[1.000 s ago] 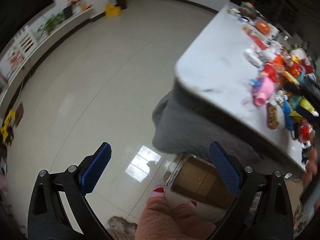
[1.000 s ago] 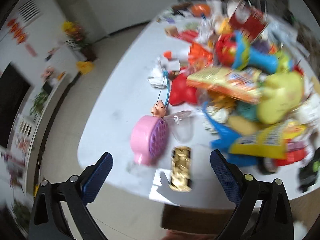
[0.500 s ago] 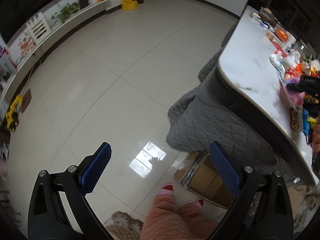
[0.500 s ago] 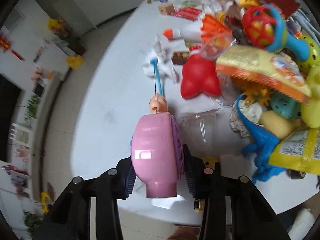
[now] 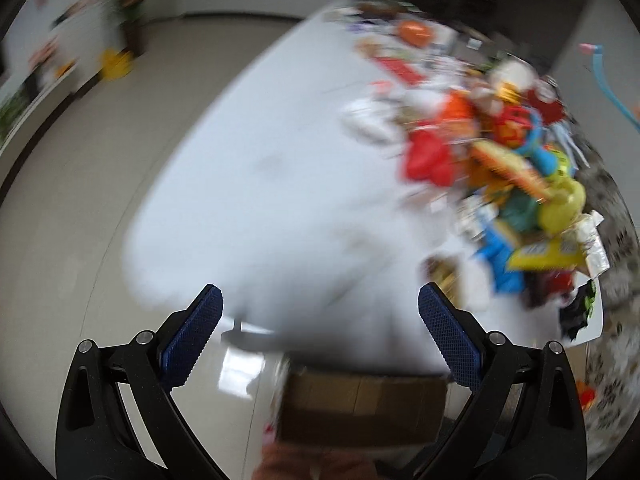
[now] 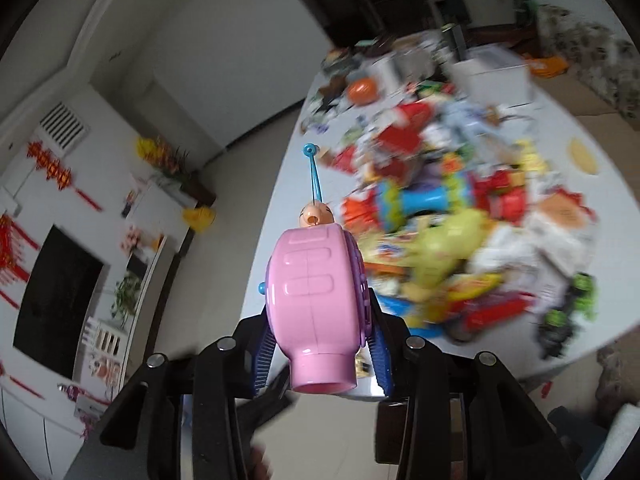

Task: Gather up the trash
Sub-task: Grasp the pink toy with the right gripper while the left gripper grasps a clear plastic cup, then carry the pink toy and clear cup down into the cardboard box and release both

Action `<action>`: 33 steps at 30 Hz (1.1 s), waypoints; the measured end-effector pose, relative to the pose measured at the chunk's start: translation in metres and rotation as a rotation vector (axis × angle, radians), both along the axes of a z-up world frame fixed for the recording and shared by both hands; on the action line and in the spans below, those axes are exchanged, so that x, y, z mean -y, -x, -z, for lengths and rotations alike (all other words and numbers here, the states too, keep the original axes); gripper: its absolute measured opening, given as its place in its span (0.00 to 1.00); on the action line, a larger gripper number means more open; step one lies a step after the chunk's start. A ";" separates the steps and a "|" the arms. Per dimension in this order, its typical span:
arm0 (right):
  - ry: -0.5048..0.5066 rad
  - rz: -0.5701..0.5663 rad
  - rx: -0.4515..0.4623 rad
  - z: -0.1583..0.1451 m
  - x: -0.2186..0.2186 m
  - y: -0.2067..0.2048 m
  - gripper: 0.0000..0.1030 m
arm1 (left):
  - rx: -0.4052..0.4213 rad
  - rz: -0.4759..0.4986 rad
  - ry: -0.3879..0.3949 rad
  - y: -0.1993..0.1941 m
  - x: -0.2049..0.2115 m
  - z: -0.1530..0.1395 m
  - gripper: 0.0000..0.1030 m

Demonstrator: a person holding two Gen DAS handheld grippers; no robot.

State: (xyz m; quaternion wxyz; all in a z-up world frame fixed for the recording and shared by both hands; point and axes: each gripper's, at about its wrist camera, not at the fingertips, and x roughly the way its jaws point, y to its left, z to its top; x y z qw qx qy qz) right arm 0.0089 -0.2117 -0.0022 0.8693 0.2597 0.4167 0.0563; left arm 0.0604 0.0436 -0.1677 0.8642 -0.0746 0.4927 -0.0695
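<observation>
Above the cluttered white table (image 6: 600,128), right gripper (image 6: 320,354) jaws clench the pink toy (image 6: 316,304), antenna pointing away; left gripper (image 5: 320,340) jaws gape.

A home living room. The landmark is a white bench (image 6: 304,184) heaped with toys and snack wrappers. Beyond its far end, potted flowers (image 6: 168,160) stand against the wall; further along that wall are a dark television screen (image 6: 56,296), red festive hangings (image 6: 52,172) and a low cabinet (image 6: 108,344). Pale glossy floor tiles (image 5: 100,168) surround the bench.
</observation>
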 end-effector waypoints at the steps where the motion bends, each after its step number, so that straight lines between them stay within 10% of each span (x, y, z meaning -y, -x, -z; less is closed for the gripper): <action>1: 0.000 0.016 0.000 -0.002 0.005 0.005 0.39 | 0.011 0.039 -0.012 -0.015 0.019 0.004 0.93; 8: -0.006 0.125 -0.033 0.007 0.038 0.056 0.39 | 0.002 0.155 -0.103 -0.078 0.084 0.031 0.88; 11: -0.001 0.139 -0.040 0.011 0.047 0.065 0.39 | -0.003 0.187 -0.143 -0.088 0.089 0.037 0.39; 18: 0.024 0.067 -0.025 0.014 0.044 0.070 0.39 | 0.013 0.194 -0.068 -0.072 0.057 0.008 0.39; 26: 0.045 -0.230 -0.060 0.030 0.009 0.065 0.39 | 0.032 0.288 0.011 0.039 0.012 -0.045 0.39; 33: 0.073 -0.463 -0.291 0.111 -0.019 0.094 0.39 | -0.218 0.328 0.025 0.115 0.015 0.038 0.39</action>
